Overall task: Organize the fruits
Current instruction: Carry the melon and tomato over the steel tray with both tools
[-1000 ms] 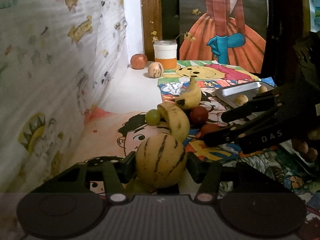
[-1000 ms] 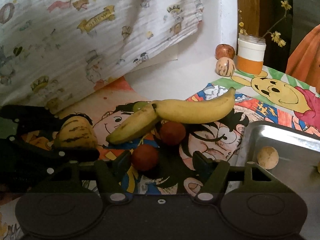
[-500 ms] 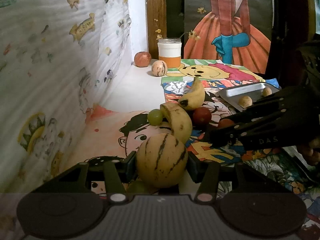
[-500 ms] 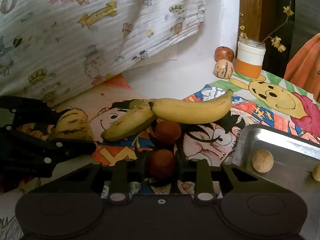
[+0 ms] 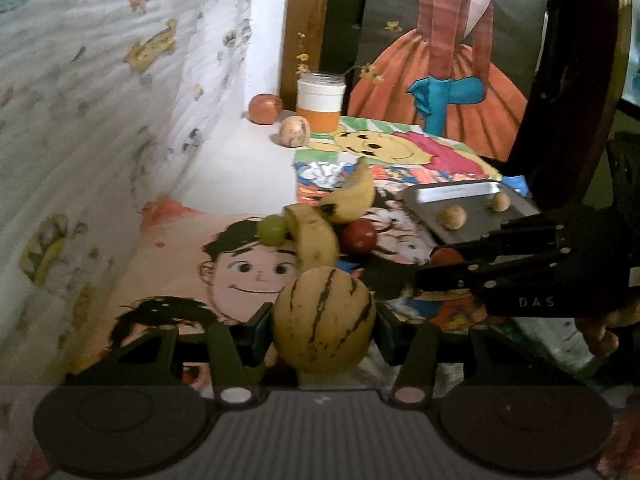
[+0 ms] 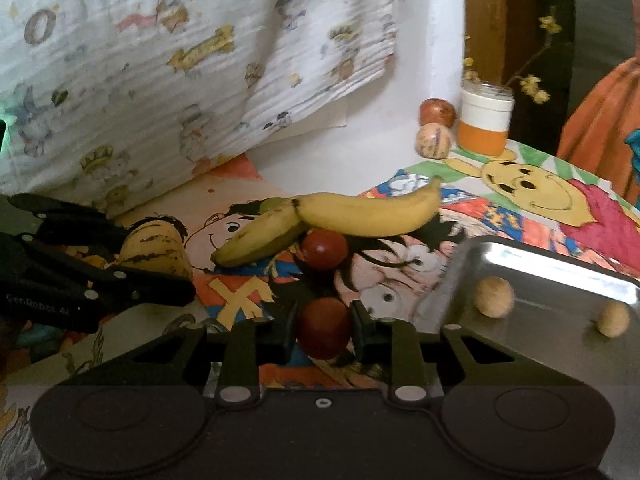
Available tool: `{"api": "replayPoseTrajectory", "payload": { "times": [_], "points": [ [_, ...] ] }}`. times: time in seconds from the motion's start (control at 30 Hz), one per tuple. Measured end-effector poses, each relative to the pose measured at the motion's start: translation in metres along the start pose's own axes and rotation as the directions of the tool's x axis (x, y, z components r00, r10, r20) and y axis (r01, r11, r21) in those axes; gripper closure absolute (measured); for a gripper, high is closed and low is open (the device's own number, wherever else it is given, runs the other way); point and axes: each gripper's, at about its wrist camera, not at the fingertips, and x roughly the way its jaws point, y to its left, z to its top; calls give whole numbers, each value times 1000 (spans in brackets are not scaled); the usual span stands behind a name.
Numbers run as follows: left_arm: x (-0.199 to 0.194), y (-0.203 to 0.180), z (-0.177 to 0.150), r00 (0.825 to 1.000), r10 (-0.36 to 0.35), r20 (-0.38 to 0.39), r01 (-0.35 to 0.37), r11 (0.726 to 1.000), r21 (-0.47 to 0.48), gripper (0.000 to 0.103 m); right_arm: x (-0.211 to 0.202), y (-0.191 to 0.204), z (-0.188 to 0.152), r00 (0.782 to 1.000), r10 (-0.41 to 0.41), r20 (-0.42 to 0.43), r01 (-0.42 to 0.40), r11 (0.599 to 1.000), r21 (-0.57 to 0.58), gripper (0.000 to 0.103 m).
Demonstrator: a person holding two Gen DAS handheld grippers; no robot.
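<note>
My left gripper (image 5: 324, 330) is shut on a yellow striped melon (image 5: 323, 324), held above the cartoon-print cloth; the melon also shows in the right wrist view (image 6: 156, 254). My right gripper (image 6: 323, 328) is shut on a dark red round fruit (image 6: 323, 327), just left of the metal tray (image 6: 532, 264); it shows in the left wrist view (image 5: 448, 264). Two bananas (image 6: 332, 216) lie joined ahead, with a second red fruit (image 6: 324, 249) under them and a green grape (image 5: 272, 229) behind. Two tan round fruits (image 6: 494, 296) lie in the tray.
A white-and-orange jar (image 6: 485, 122), a red apple (image 6: 437, 112) and a small striped melon (image 6: 434, 140) stand at the far corner. A printed curtain (image 6: 180, 60) hangs along the left side. A dark curved chair frame (image 5: 568, 80) rises at right.
My right gripper closed on the red fruit and lifted it a little toward the tray. My left gripper rose slightly with the melon still held.
</note>
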Motion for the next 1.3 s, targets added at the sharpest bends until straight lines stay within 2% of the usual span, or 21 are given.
{"api": "replayPoseTrajectory", "payload": {
  "times": [0.1,0.23,0.33,0.57,0.83,1.3],
  "points": [
    [1,-12,5,1000,-11,2,11,1000,1,47,-19,-13,-1,999,-22,37,21,1000,10,73],
    [7,-30,12,1000,-21,18,21,1000,-11,47,-40,-36,-5,993,-95,65,95,995,-2,73],
    [19,-44,17,999,-40,4,41,999,-31,47,-49,-58,-9,986,-151,64,153,988,-25,73],
    [50,-85,38,997,-78,7,78,997,10,47,-62,-107,-19,963,-263,54,268,959,-92,73],
    [87,-126,53,989,-144,-19,145,985,88,47,-57,-141,-31,964,-258,61,260,965,-36,73],
    [113,-149,49,989,-130,-70,139,980,143,46,-49,-152,-42,965,-261,35,262,965,-24,73]
  ]
}}
